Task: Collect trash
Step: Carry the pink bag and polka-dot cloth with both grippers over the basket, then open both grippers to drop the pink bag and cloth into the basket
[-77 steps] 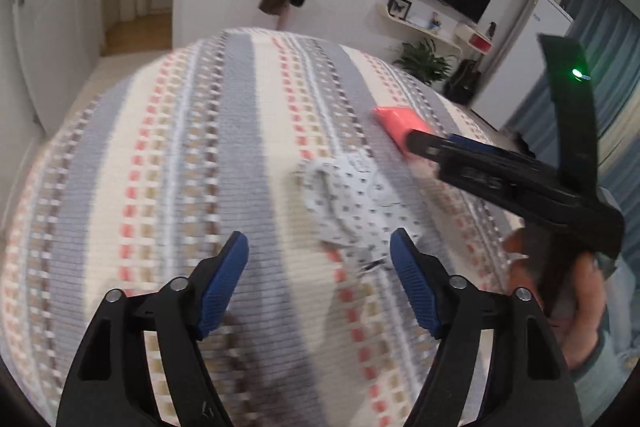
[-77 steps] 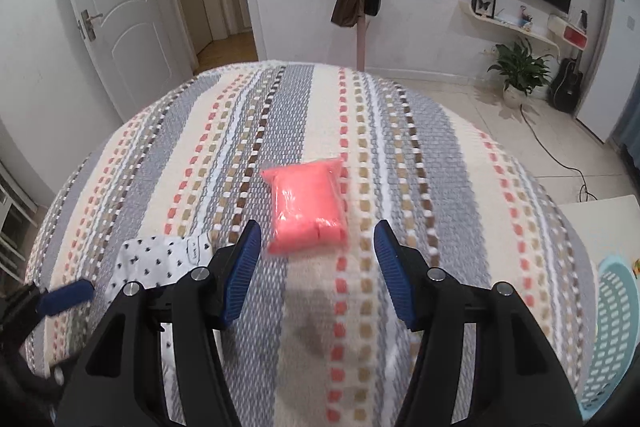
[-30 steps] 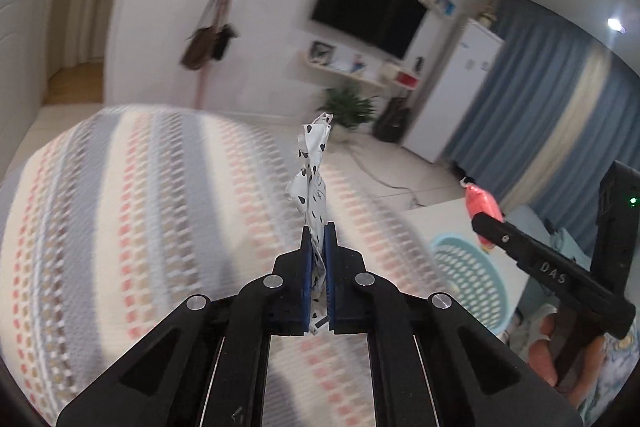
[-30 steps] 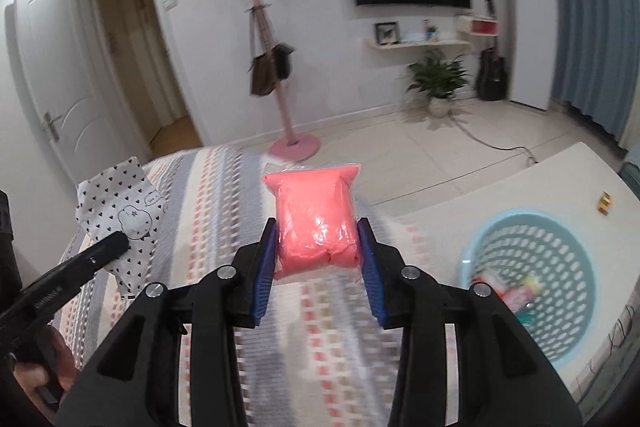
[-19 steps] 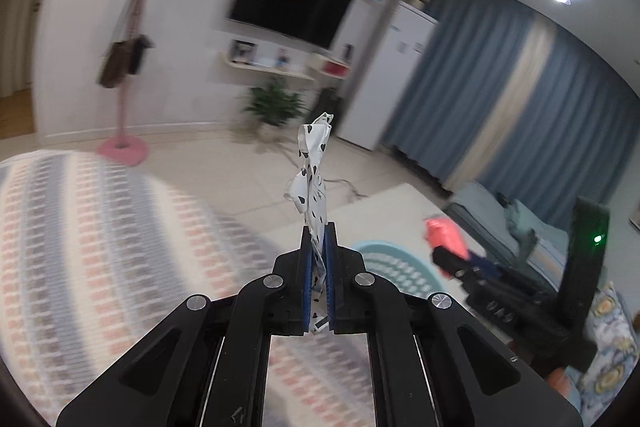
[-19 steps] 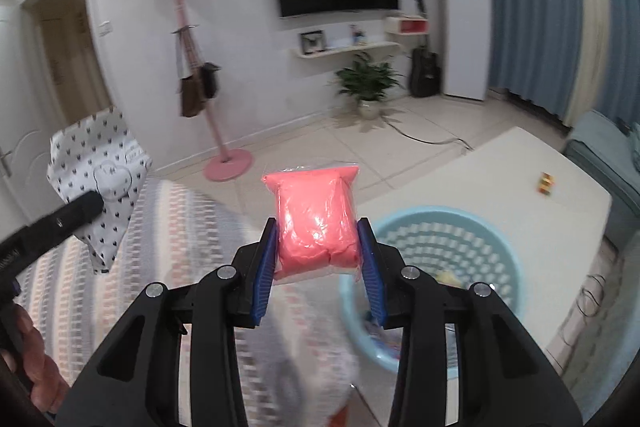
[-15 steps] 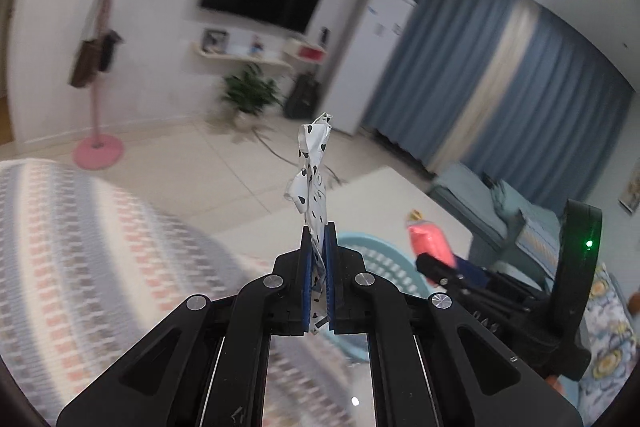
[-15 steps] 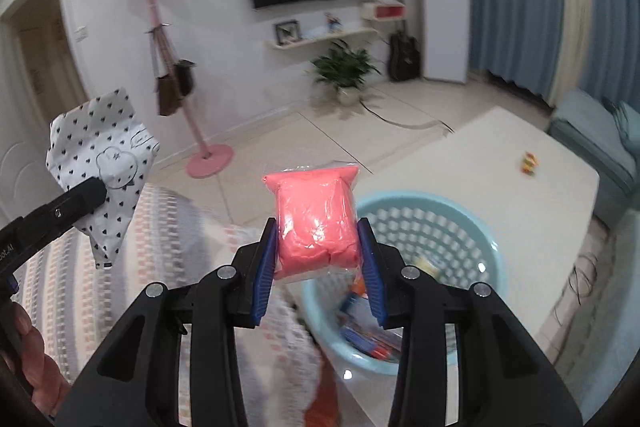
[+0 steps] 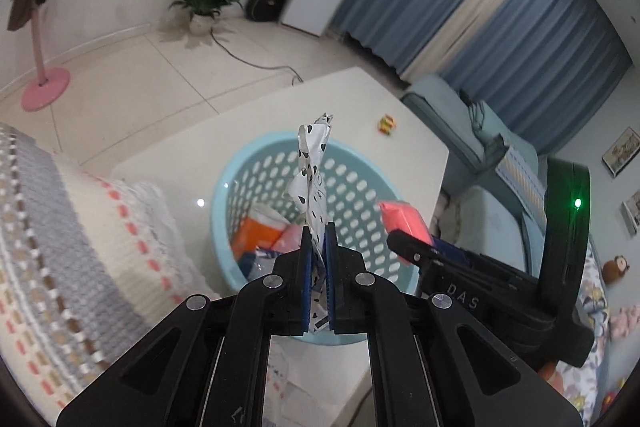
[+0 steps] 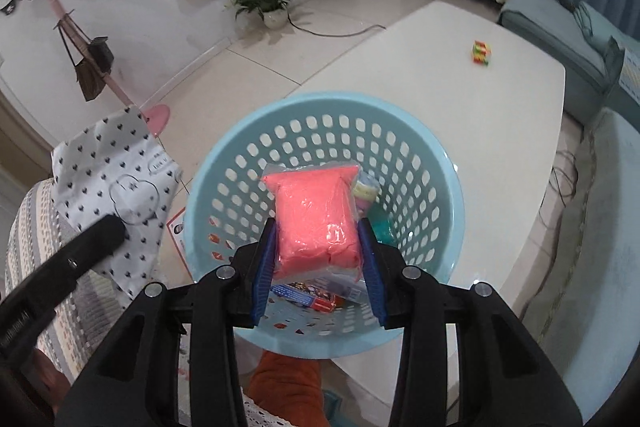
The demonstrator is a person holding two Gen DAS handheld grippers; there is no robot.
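My left gripper (image 9: 317, 231) is shut on a white wrapper with black hearts (image 9: 311, 167), held edge-on above the near rim of a light blue perforated basket (image 9: 352, 187). The wrapper also shows in the right wrist view (image 10: 108, 183), left of the basket (image 10: 424, 163). My right gripper (image 10: 317, 239) is shut on a pink plastic packet (image 10: 316, 215), held over the basket's opening. The packet also shows in the left wrist view (image 9: 402, 219), over the basket's right rim. Several pieces of trash (image 9: 260, 231) lie in the basket.
The basket stands on a white table (image 10: 440, 39) with a small colourful cube (image 10: 482, 53) at its far side. A striped knitted cover (image 9: 60, 247) lies to the left. A blue sofa (image 9: 472, 119) stands beyond the table. A pink coat stand (image 10: 80, 39) is by the wall.
Both grippers have swung right and down from the striped cover to the basket. The pink packet now hangs over the basket's opening and the heart wrapper over its near rim.
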